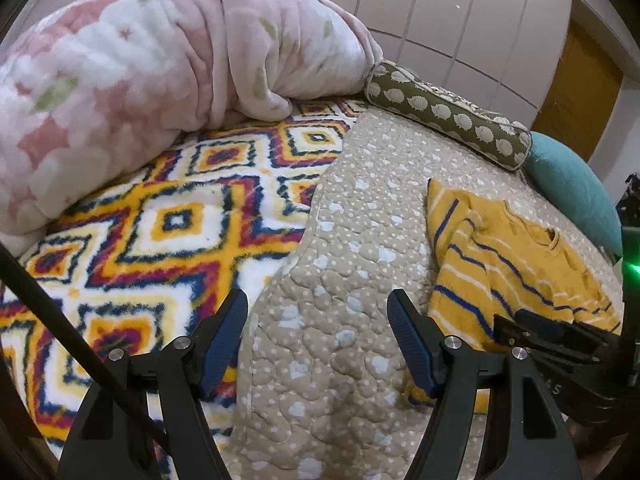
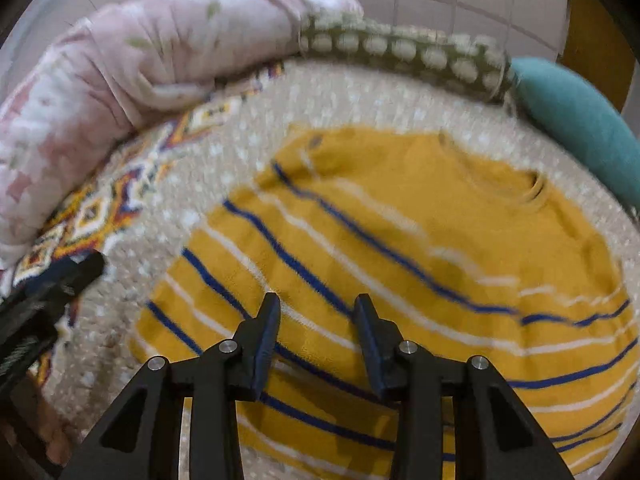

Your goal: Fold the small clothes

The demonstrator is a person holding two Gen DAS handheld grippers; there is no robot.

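A small yellow shirt (image 2: 400, 248) with blue and white stripes lies on the beige quilted bedspread (image 1: 340, 240), one sleeve folded in. It also shows at the right of the left wrist view (image 1: 516, 264). My right gripper (image 2: 317, 304) is open and empty, just above the shirt's lower part. My left gripper (image 1: 318, 300) is open and empty over the bare quilt, left of the shirt. The right gripper (image 1: 556, 332) shows at the left wrist view's right edge, and the left gripper (image 2: 60, 276) at the right wrist view's left edge.
A patterned fleece blanket (image 1: 160, 220) covers the bed's left part. A pink floral blanket (image 1: 140, 52) is piled at the back left. An olive bolster (image 1: 444, 112) and a teal pillow (image 1: 576, 192) lie along the far edge, before white wardrobe doors (image 1: 460, 12).
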